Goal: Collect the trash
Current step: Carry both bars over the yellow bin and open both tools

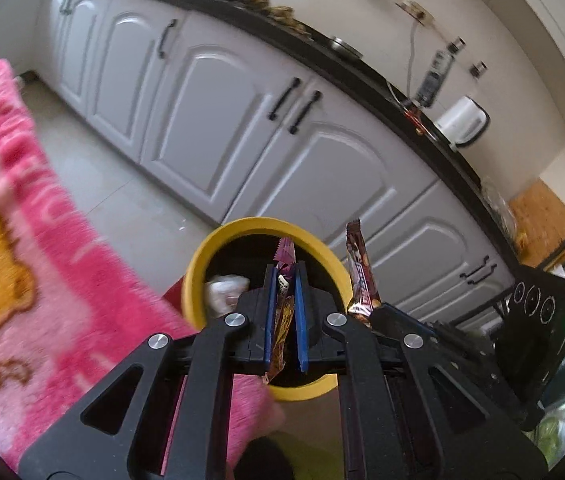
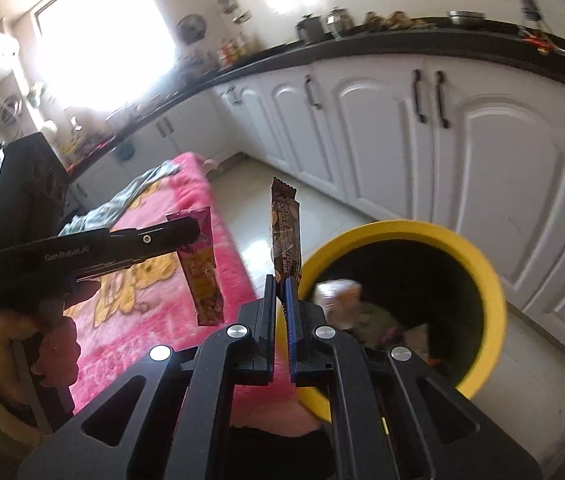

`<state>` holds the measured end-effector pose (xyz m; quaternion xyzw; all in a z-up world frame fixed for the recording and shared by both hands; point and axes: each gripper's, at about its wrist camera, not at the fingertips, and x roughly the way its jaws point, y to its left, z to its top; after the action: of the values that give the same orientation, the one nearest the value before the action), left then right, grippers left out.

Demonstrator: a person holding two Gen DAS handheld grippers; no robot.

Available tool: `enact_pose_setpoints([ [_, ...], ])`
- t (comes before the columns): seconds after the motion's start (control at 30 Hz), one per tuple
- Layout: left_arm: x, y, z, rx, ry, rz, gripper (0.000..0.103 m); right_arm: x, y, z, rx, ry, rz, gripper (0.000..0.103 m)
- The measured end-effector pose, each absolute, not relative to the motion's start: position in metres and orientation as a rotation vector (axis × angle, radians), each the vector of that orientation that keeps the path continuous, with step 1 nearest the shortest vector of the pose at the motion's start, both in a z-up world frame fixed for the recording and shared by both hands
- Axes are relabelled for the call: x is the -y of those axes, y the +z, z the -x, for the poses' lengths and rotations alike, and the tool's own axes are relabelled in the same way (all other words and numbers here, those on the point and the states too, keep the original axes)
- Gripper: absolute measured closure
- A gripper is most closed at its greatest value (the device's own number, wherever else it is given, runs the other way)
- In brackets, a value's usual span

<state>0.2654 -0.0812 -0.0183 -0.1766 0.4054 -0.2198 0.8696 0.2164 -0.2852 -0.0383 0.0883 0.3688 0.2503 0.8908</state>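
Observation:
My left gripper [image 1: 285,270] is shut on a pink and orange snack wrapper [image 1: 284,300], held over the mouth of the yellow-rimmed bin [image 1: 194,280]. The same wrapper [image 2: 202,268] hangs from the left gripper [image 2: 192,230] in the right wrist view. My right gripper [image 2: 280,280] is shut on a brown snack wrapper [image 2: 284,232], held upright beside the bin's rim [image 2: 494,300]. That brown wrapper [image 1: 360,276] shows in the left wrist view at the bin's right edge. Crumpled trash [image 2: 338,300] lies inside the bin.
A pink blanket with a yellow print [image 1: 22,240] lies to the left of the bin, with a grey cloth [image 2: 134,196] on its far end. White kitchen cabinets [image 1: 242,120] under a black counter [image 1: 322,48] run behind. A tiled floor [image 1: 114,184] lies between.

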Motion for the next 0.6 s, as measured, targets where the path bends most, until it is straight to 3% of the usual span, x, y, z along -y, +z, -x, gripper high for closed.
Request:
enact_pose_setpoints([
  [0.6,0.151,-0.045,-0.291,-0.895,-0.541,0.296,0.099,0.341,-0.067,-0.229,-0.799,0.367,-0.243,0.098],
])
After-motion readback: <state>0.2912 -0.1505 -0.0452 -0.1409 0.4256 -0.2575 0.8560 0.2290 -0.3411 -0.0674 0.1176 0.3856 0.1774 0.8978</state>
